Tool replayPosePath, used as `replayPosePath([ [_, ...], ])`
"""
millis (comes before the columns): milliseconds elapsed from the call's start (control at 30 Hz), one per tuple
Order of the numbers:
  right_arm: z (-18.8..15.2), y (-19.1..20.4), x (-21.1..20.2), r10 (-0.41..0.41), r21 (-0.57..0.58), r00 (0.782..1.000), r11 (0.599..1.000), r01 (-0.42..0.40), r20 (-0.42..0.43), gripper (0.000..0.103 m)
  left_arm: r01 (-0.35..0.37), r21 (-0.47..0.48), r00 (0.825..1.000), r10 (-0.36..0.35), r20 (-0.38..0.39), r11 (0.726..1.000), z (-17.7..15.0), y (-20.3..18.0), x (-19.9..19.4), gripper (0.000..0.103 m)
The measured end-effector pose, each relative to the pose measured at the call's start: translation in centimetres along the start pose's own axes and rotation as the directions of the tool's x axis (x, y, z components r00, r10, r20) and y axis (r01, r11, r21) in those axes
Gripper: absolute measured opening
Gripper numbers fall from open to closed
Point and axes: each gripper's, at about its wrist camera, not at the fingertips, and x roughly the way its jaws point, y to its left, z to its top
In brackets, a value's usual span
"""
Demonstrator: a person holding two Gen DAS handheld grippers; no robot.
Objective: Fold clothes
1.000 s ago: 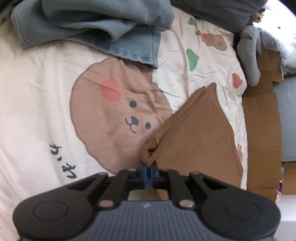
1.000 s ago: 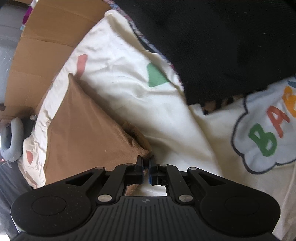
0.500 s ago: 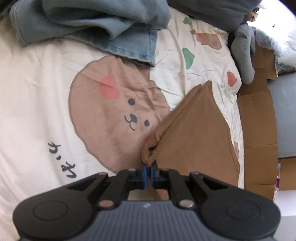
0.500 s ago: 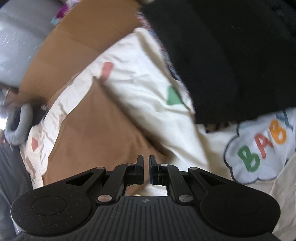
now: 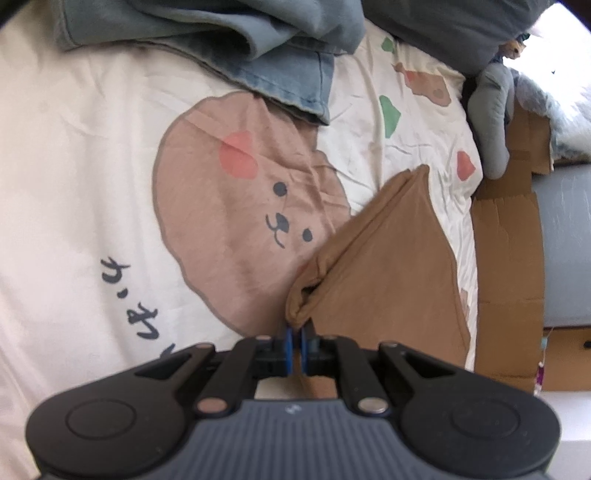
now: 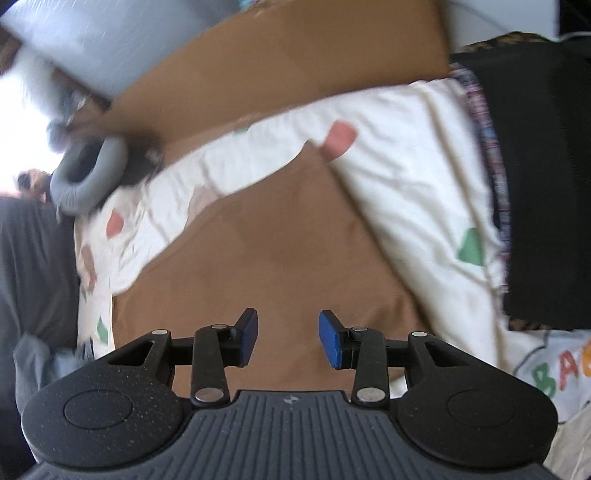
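Cream bedding (image 5: 92, 155) printed with a brown bear face and coloured shapes covers the bed and fills most of both views. On it lies the folded brown garment (image 5: 388, 280), at lower right of centre in the left wrist view and in the middle of the right wrist view (image 6: 280, 258). At the bottom of the left view the left hand-held gripper (image 5: 294, 347) is clenched on a bunched corner of the brown garment, its blue pads pressed together with the cloth pinched between them. At the bottom of the right view the right hand-held gripper (image 6: 288, 338) is released: its jaws have just been opening, they stand apart above the garment, and nothing is between them. Blue denim clothing (image 5: 207, 33) is heaped along the top of the left view. Black cloth (image 6: 543, 177) lies at the right edge of the right view, and flat cardboard (image 6: 280, 62) runs across its top.
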Motion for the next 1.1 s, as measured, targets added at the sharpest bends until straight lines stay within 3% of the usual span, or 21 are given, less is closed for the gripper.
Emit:
replayPosePath([
  [367,-2.4,5.1,10.0,0.061,-0.204,0.987,0.975,-0.09,-0.147,0.043,0.032,-0.011,0.999,-0.032,0.018,0.999,-0.8,1.7,-0.5,0.004],
  [533,-3.7,8.5,13.2,0.063,-0.347,0.982,0.93,-0.122,-0.176,0.042,0.003,-0.049,1.0,-0.002,0.02,0.999,-0.7,3.7,-0.7,0.004],
  [667,-5.0,10.4,15.2,0.067,-0.437,0.976,0.886,-0.153,-0.206,0.028,-0.008,-0.042,1.0,0.009,0.017,0.999,-0.5,4.2,-1.1,0.004],
  [733,-5.8,10.8,16.3,0.062,-0.448,0.972,0.879,-0.161,-0.227,0.026,-0.01,-0.018,1.0,0.011,0.012,1.0,-0.4,3.9,-1.2,0.004],
  [800,-6.7,10.9,17.2,0.055,-0.454,0.965,0.875,-0.17,-0.255,0.023,-0.005,0.022,1.0,0.004,0.014,1.0,-0.2,3.3,-1.5,0.011],
  [933,-8.4,10.9,17.7,0.037,-0.499,0.956,0.847,-0.185,-0.291,0.022,0.009,0.086,1.0,-0.011,0.024,0.996,0.6,2.1,-1.6,0.044],
  [1100,-8.9,10.6,17.6,0.034,-0.494,0.95,0.848,-0.191,-0.31,0.022,0.03,0.127,1.0,-0.031,0.0,0.991,2.0,1.5,-0.2,0.048],
])
